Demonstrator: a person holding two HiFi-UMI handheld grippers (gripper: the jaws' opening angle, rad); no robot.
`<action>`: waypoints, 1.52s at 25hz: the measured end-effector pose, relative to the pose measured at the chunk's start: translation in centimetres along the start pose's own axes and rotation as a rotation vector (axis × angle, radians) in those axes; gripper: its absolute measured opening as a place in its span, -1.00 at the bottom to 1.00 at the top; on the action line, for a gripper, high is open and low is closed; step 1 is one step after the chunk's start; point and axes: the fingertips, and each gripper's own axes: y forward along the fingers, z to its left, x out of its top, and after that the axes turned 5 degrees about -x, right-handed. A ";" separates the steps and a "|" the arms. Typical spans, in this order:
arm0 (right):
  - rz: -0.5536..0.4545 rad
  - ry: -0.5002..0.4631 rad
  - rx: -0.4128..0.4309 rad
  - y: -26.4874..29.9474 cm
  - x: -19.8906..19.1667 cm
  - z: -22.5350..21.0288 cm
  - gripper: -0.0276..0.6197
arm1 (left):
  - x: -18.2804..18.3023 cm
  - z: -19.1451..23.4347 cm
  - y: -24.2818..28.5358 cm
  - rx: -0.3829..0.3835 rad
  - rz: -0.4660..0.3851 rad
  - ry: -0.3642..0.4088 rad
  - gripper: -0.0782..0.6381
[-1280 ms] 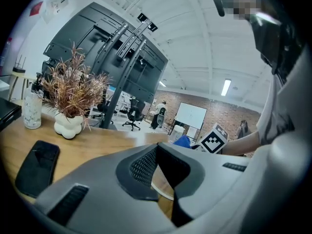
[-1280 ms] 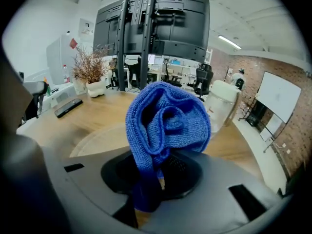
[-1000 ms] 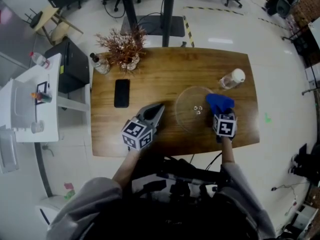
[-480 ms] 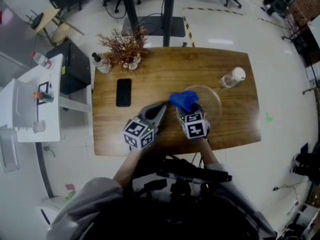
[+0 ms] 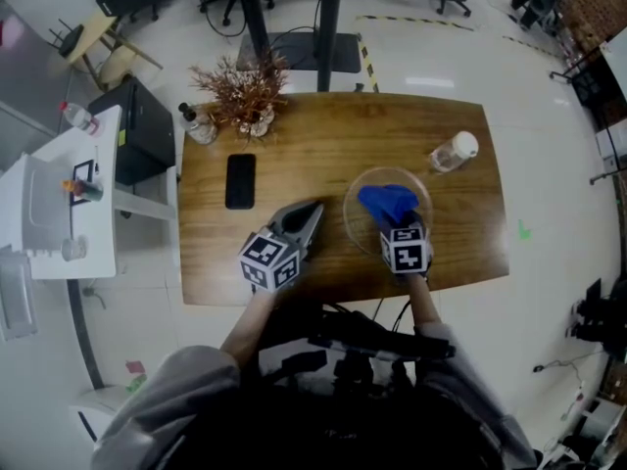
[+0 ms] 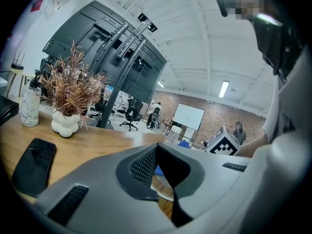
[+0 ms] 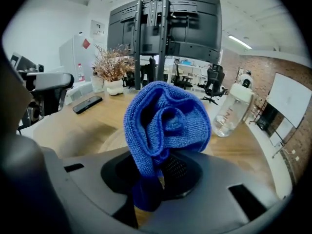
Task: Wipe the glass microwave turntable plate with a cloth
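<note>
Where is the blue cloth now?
In the head view the blue cloth sits on the glass turntable plate on the right half of the wooden table, clamped in the right gripper; a clear bottle stands beyond it.

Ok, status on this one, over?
Right gripper shut on blue cloth, over glass plate. Left gripper shut, empty, left of plate. Bottle and phone clear of it.

left gripper [image 5: 312, 211]: grey shell, black-white marker cube [image 5: 268, 261] | right gripper [image 5: 397, 225]: same | sleeves [image 5: 176, 390]: grey
</note>
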 end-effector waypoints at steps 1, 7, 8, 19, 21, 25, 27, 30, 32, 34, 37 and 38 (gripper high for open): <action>0.007 0.016 -0.024 -0.2 -0.7 -1.5 -0.62 | 0.0 -0.1 0.1 -0.002 0.001 0.000 -0.78; 0.055 0.109 -0.164 -2.1 -4.8 -9.3 -0.62 | -0.3 -0.1 0.2 -0.006 0.005 -0.009 -0.78; 0.067 0.123 -0.177 -2.3 -5.4 -10.1 -0.62 | -0.3 -0.1 0.2 -0.007 0.005 -0.010 -0.78; 0.031 0.187 -0.160 -2.9 -3.4 -7.4 -0.63 | -0.7 -0.6 0.6 -0.025 0.020 -0.011 -0.78; 0.002 0.149 -0.087 -2.8 -1.8 -4.0 -0.62 | -0.7 -0.5 0.6 -0.023 0.020 -0.013 -0.78; -0.031 0.049 0.066 -2.8 0.7 3.3 -0.63 | -0.6 -0.6 0.6 -0.021 0.021 -0.013 -0.78; -0.029 -0.001 0.125 -2.5 0.9 6.2 -0.62 | -0.6 -0.5 0.5 -0.018 0.021 -0.014 -0.78; -0.010 -0.059 0.151 -2.2 0.1 8.2 -0.62 | -0.6 -0.3 0.3 -0.011 0.021 -0.015 -0.78; -0.004 -0.068 0.141 -2.3 -0.4 8.0 -0.62 | -0.6 -0.2 0.2 -0.006 0.020 -0.017 -0.78; 0.000 -0.050 0.130 -2.4 -0.9 7.0 -0.62 | -0.7 0.0 0.2 -0.001 0.020 -0.020 -0.78; 0.009 -0.015 0.094 -2.7 -2.0 4.4 -0.62 | -0.9 0.0 0.3 0.000 0.020 -0.029 -0.78; 0.013 0.001 0.077 -2.9 -2.5 3.3 -0.62 | -0.9 -0.1 0.4 -0.003 0.020 -0.030 -0.78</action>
